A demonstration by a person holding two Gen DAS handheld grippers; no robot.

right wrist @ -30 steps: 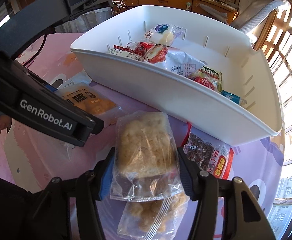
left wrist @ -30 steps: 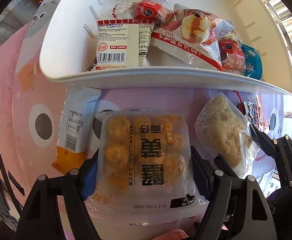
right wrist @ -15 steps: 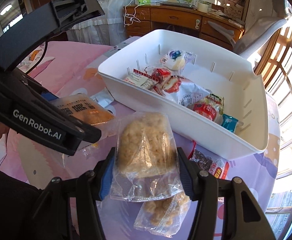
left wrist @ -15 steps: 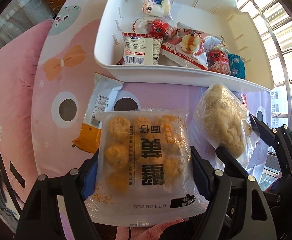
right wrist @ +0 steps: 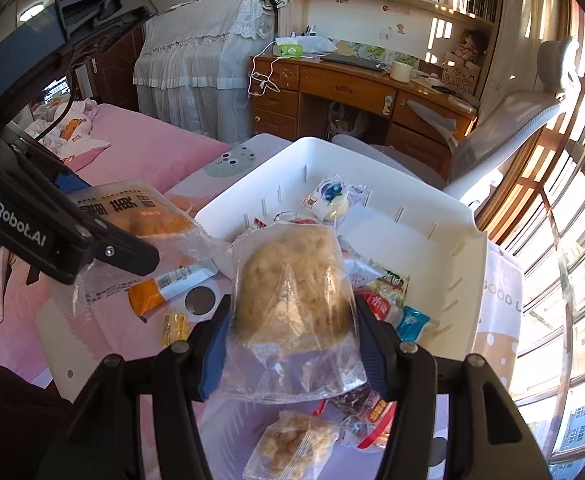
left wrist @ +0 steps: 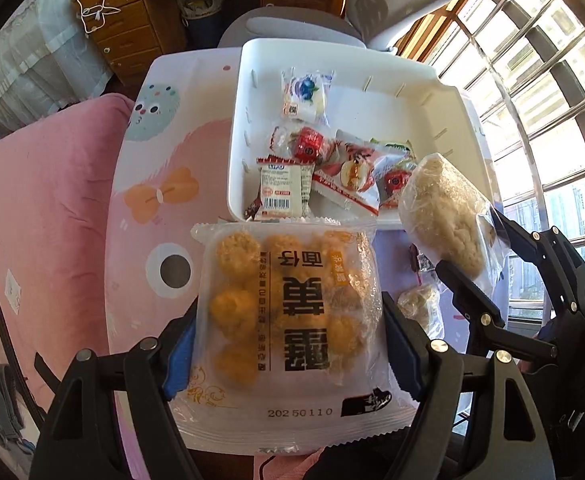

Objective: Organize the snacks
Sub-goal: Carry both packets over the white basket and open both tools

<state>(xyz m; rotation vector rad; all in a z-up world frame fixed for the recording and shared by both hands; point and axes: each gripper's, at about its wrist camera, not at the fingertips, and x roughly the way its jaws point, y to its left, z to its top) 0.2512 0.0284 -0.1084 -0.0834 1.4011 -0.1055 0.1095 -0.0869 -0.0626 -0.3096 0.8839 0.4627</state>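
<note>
My left gripper (left wrist: 288,332) is shut on a clear packet of orange round snacks (left wrist: 288,312), held high above the table. My right gripper (right wrist: 292,336) is shut on a clear bag holding a pale puffed cake (right wrist: 292,292); the same bag (left wrist: 448,216) shows at the right of the left wrist view. Below and ahead sits the white plastic basket (left wrist: 244,80) with several wrapped snacks (left wrist: 304,160) inside. The basket (right wrist: 452,248) lies just beyond both held packets.
On the pink cartoon tablecloth (left wrist: 156,200) lie an orange-and-white packet (right wrist: 164,284), a small gold sweet (right wrist: 174,328), a bag of puffed balls (right wrist: 292,448) and a red-edged packet (right wrist: 364,404). A pink bed (right wrist: 148,152), wooden desk (right wrist: 352,92) and grey chair (right wrist: 508,116) stand beyond.
Both grippers have risen with their packets still held. The basket and table now look smaller and farther below, and the room beyond has come into view.
</note>
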